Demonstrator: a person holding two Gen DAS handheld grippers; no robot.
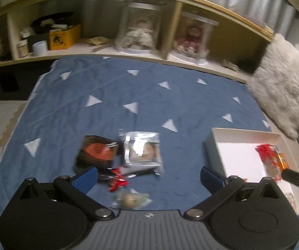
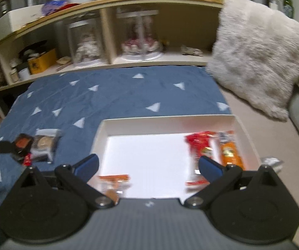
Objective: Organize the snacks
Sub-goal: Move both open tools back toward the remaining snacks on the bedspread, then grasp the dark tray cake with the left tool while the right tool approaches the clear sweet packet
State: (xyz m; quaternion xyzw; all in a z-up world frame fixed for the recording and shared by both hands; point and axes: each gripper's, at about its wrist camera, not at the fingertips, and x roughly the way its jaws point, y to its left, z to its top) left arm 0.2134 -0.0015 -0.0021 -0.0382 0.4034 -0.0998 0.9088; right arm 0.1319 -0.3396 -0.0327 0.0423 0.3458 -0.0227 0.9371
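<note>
Currently both grippers gape empty: the left gripper (image 1: 148,176) hangs over loose snacks left of the white box (image 1: 214,145), the clear cookie packet (image 1: 142,151) straight ahead between its fingers, while the right gripper (image 2: 148,165) hovers over that box; labels are too blurred to read.

Left wrist camera sits low behind its own fingers, looking forward across the blue triangle-patterned bedspread (image 1: 149,95) toward the wooden cubby shelf (image 1: 128,6), with loose snack packets close below. Right wrist camera faces the same way from further right, hovering close over the shallow white cardboard box (image 2: 170,123). Both views share the bedspread, the shelf, the box (image 1: 232,133) and the fluffy cream pillow (image 1: 284,87).
</note>
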